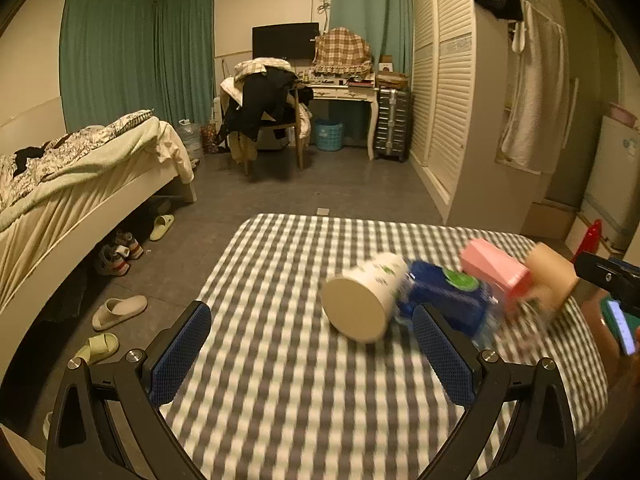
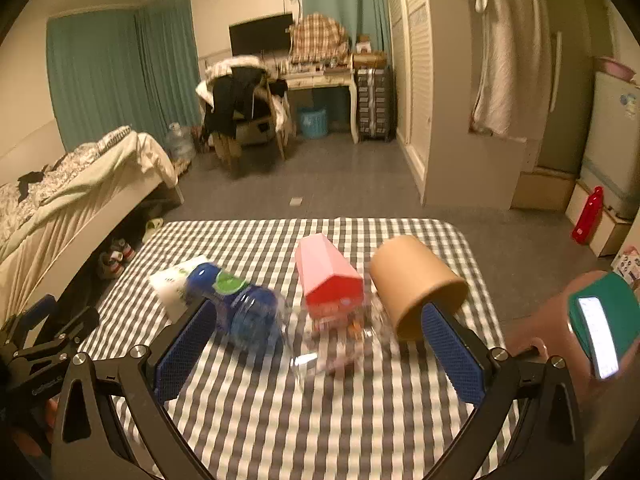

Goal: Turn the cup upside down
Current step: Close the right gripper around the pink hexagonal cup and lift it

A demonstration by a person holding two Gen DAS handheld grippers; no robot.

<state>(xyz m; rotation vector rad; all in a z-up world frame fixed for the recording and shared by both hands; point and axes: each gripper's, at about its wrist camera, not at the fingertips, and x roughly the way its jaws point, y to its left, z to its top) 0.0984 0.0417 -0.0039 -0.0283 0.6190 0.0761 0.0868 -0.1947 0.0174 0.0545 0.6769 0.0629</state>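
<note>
Four cups lay on their sides in a row across the checked tabletop [image 1: 280, 392], all of them somewhat blurred. In the left wrist view the white cup [image 1: 362, 298] sat just right of frame centre, its flat base turned toward the camera, and right behind it lay the blue cup [image 1: 444, 292] with a green patch on its side; the two appeared to touch. Further right came the pink cup [image 1: 496, 270] and then the brown cup [image 1: 550, 274] near the right edge of the frame.

The left gripper [image 1: 312, 354] was released, its blue-padded fingers [image 1: 182, 354] spread wide in the lower part of the frame and holding nothing (the white cup lay beyond and between them, clear of both pads).

In the right wrist view the right gripper [image 2: 320, 350] was likewise spread apart and empty. Its right pad overlapped the brown cup [image 2: 416, 284] in the picture, though contact could not be judged. The pink cup [image 2: 326, 280] lay at mid-frame, the blue cup [image 2: 240, 304] to its left, and the white cup [image 2: 176, 284] beyond that.
</note>
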